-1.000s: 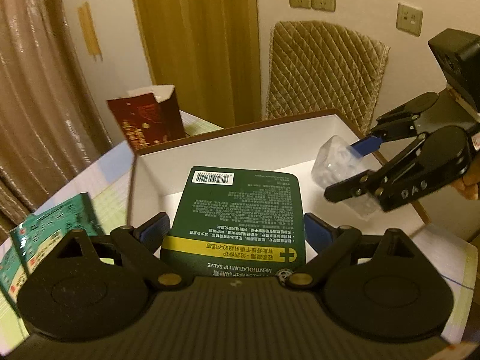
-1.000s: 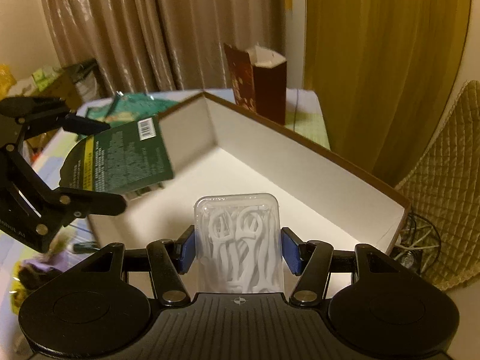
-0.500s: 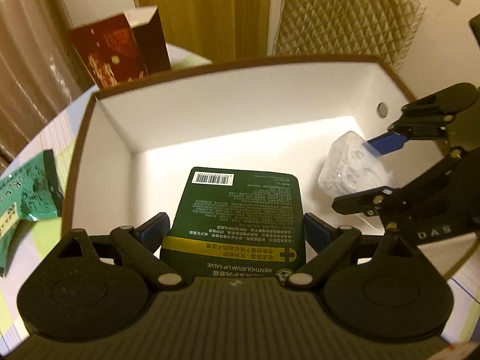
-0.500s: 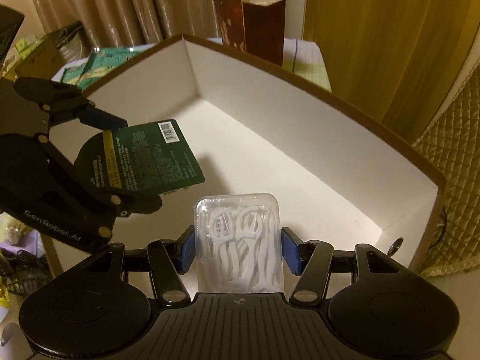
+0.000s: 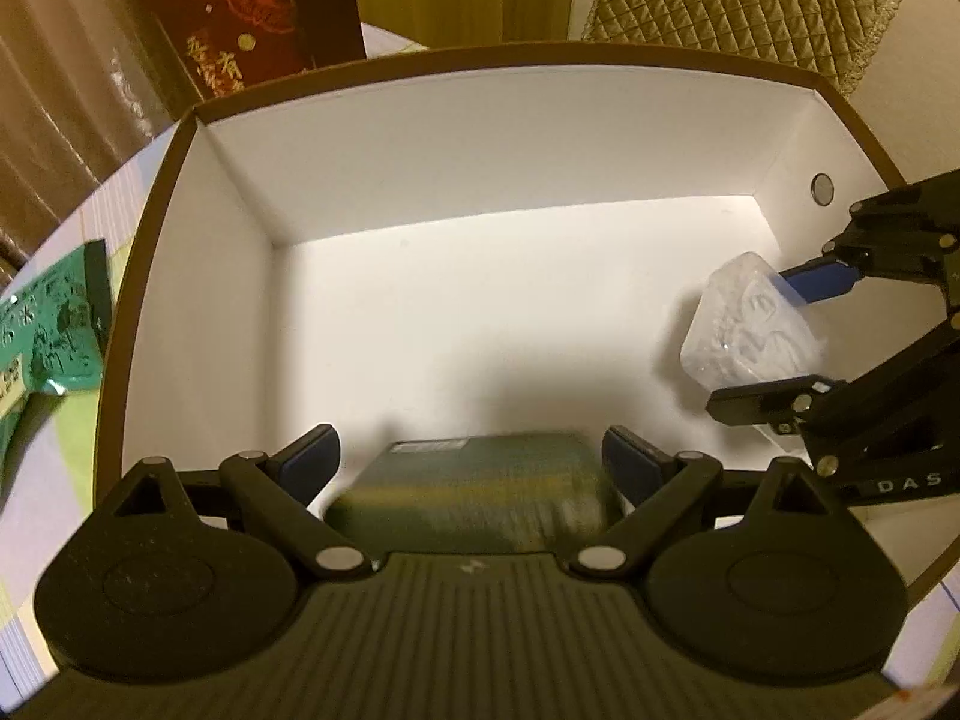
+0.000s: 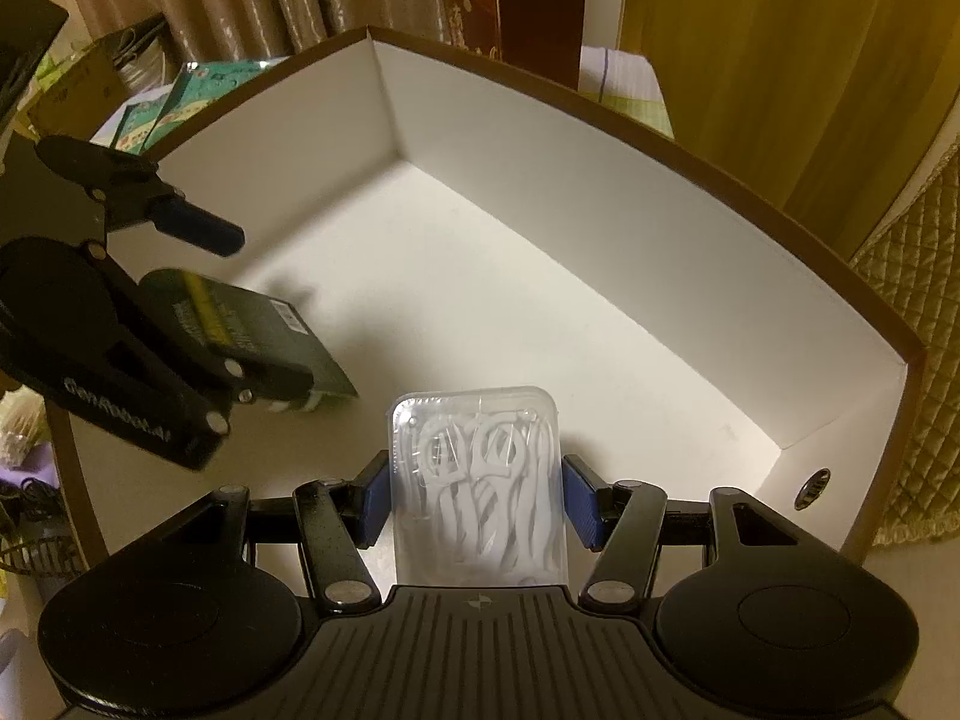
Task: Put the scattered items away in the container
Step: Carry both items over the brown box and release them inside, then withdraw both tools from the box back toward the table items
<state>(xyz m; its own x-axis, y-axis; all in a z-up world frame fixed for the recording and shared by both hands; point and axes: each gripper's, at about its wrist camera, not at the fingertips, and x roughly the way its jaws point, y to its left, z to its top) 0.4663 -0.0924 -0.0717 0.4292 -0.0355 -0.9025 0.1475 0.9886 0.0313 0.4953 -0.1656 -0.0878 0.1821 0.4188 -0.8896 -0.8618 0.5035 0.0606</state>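
A white box with brown rim (image 5: 492, 138) fills both views (image 6: 600, 192). My left gripper (image 5: 471, 456) is open over the box's near left part. The dark green lip-salve card (image 5: 474, 489) is blurred, loose between the fingers and dropping; in the right wrist view it (image 6: 258, 330) lies tilted below the left gripper (image 6: 198, 312). My right gripper (image 6: 477, 495) is shut on a clear case of white floss picks (image 6: 477, 480) and holds it inside the box at the right side (image 5: 750, 330).
A dark red paper bag (image 5: 246, 18) stands behind the box. Green packets (image 5: 48, 324) lie on the table left of the box, also in the right wrist view (image 6: 180, 102). A quilted chair back (image 5: 738, 0) is behind the box.
Both grippers moved lower into the box. My left gripper opened and the green card slipped down out of its grip. The right gripper still holds the floss case.
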